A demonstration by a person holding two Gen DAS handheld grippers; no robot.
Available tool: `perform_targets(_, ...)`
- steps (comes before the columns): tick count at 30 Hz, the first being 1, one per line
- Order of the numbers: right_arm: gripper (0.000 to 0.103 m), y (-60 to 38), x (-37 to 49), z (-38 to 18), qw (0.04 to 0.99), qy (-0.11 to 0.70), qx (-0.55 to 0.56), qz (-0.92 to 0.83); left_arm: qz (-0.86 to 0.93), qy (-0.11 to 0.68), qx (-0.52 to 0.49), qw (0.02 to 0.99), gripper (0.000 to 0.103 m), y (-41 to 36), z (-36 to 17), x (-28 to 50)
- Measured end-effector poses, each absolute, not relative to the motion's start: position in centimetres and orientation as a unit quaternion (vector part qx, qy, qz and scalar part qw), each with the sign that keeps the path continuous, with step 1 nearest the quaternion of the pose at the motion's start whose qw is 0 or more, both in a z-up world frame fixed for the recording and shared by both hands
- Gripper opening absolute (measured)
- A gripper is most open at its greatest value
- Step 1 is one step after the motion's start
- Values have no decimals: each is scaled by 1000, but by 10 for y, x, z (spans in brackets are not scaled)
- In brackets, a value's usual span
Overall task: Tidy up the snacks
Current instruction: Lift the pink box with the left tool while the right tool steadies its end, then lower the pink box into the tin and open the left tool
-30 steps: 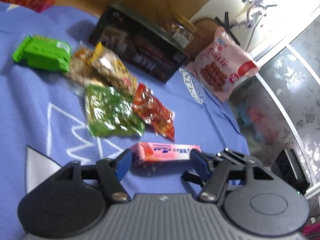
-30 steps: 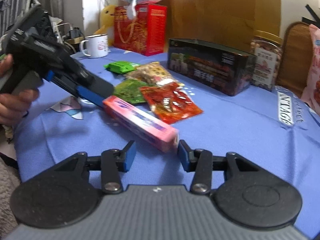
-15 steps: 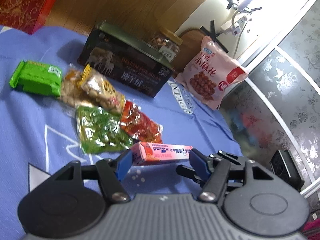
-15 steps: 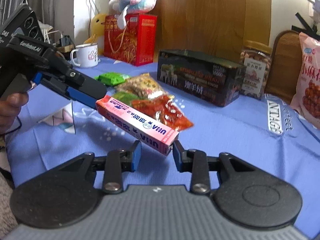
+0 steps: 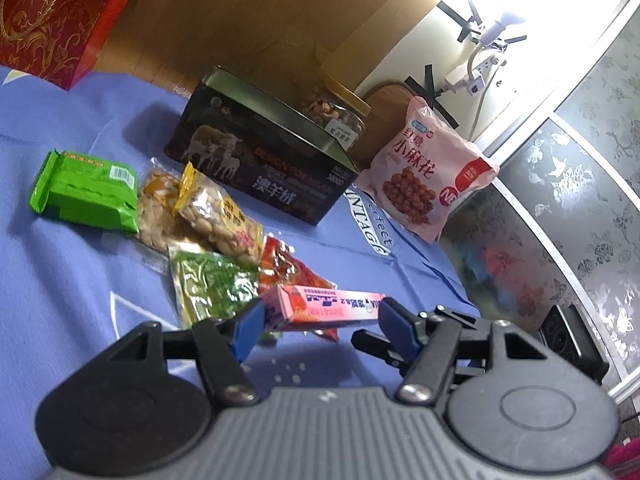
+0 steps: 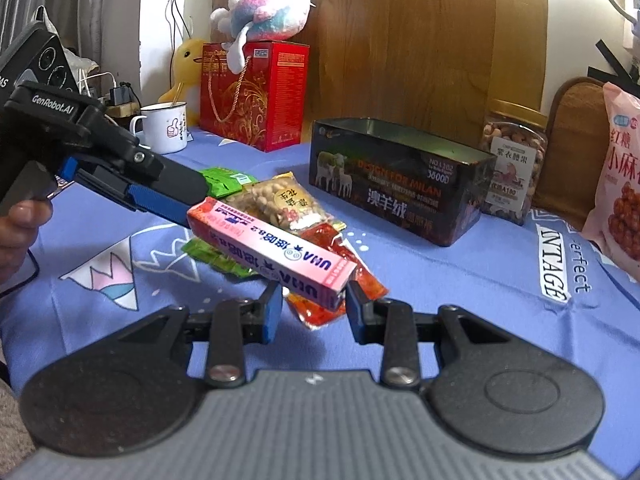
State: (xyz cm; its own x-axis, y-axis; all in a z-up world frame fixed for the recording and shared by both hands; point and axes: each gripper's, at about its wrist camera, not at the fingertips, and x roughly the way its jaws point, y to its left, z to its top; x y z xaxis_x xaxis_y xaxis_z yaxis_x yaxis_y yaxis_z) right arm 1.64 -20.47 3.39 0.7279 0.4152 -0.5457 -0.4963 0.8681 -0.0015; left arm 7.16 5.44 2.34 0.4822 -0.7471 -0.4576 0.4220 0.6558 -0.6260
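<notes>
Left wrist view: your left gripper (image 5: 322, 318) clamps the pink box (image 5: 324, 307) endwise, lifted off the cloth (image 5: 60, 280). The packets (image 5: 212, 240) lie loose beside the open tin (image 5: 260, 160); nothing looks sorted yet.

Right wrist view: your right gripper (image 6: 310, 308) pinches the pink box's (image 6: 276, 254) near end, while the left gripper (image 6: 160, 196) grips its far end. Every snack is left to place.

Pink candy box (image 6: 272, 254) lifted off tablecloth (image 6: 460, 276)
</notes>
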Motion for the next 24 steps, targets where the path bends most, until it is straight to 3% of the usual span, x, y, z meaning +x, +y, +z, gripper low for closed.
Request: perform_targets(24,38,-215,134,63,970,180,-67,150,-339,295,-194,872,63,9,81,197)
